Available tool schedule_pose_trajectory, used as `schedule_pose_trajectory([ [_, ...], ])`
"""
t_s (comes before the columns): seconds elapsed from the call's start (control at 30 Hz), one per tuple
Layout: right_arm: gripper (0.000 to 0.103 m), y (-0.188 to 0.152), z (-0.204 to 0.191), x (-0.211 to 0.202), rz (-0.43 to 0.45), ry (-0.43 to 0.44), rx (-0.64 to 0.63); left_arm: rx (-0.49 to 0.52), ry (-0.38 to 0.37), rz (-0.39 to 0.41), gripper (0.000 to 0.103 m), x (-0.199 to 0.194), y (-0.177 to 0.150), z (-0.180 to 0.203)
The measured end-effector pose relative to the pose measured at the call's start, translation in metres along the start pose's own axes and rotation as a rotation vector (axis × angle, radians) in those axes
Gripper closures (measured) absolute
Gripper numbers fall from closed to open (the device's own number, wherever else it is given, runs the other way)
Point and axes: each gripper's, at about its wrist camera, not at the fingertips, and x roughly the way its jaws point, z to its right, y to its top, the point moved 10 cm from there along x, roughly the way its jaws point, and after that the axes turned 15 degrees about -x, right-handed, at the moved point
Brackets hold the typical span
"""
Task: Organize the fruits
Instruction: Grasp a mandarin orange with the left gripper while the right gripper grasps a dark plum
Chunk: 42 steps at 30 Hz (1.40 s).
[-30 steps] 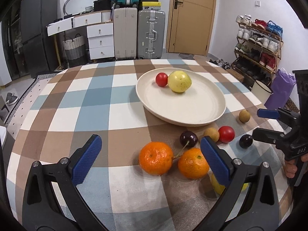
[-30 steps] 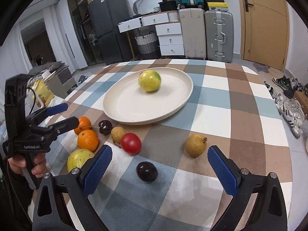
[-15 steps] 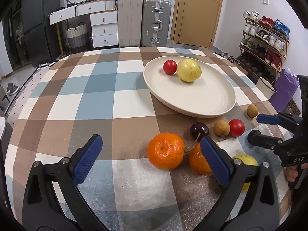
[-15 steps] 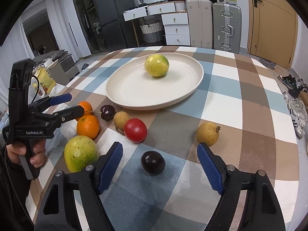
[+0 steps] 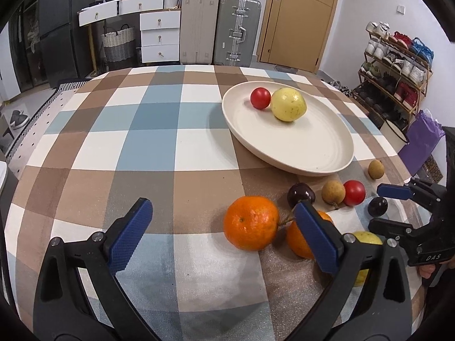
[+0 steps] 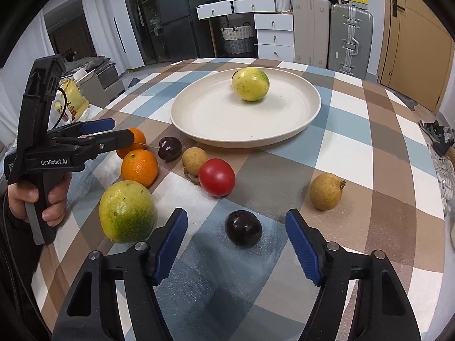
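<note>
While most fruit lies loose on the checked table (image 5: 176, 142), the cream plate (image 5: 312, 147) holds two pieces: a yellow-green guava (image 5: 288, 104) and a red tomato (image 5: 260, 98) touching it. From the right wrist view only a sliver of that tomato shows behind the guava.

Loose group, near the plate's rim: two oranges (image 5: 251, 223) side by side, a dark plum with stem (image 5: 301, 195), a tan longan (image 5: 333, 191) touching a second red tomato (image 6: 216, 177), a second guava (image 6: 127, 211), another dark plum (image 6: 243, 228), and a tan fruit (image 6: 325, 191) set apart.

Left gripper (image 5: 223, 241): jaws wide apart, empty, over bare cloth beside the oranges; its right finger covers part of the nearer orange and most of the loose guava.

Right gripper (image 6: 236, 245): jaws apart, empty, the dark plum lying between the tips, not touched.

Table edges are cut off by the fisheye rim.
</note>
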Motion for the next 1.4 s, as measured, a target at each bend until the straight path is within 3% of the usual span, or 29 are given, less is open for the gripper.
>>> schedule_pose_trajectory([
  [0.1, 0.031, -0.001, 0.0, 0.0, -0.001, 0.005, -0.001, 0.009, 0.009, -0.018, 0.006, 0.004, -0.003, 0.0],
  [0.27, 0.034, -0.002, -0.002, 0.001, -0.007, 0.009, -0.011, 0.006, 0.025, -0.073, 0.022, 0.016, -0.011, -0.004],
  [0.47, 0.038, -0.004, 0.0, 0.001, -0.016, 0.006, -0.017, 0.018, -0.005, -0.071, 0.036, 0.016, -0.012, 0.002],
  [0.67, 0.042, -0.008, 0.006, -0.001, -0.017, 0.0, -0.011, 0.059, -0.054, -0.071, 0.064, 0.011, -0.015, 0.015],
  [1.03, 0.056, -0.008, 0.002, -0.003, -0.012, 0.022, -0.021, 0.046, -0.063, -0.019, 0.065, -0.001, -0.007, 0.013],
  [1.27, 0.073, -0.008, 0.002, -0.004, 0.001, 0.036, -0.013, 0.039, -0.064, -0.003, 0.065, -0.004, -0.004, 0.011],
  [1.4, 0.076, -0.007, 0.002, -0.005, 0.003, 0.026, -0.023, 0.036, -0.073, 0.006, 0.065, -0.006, -0.003, 0.012],
])
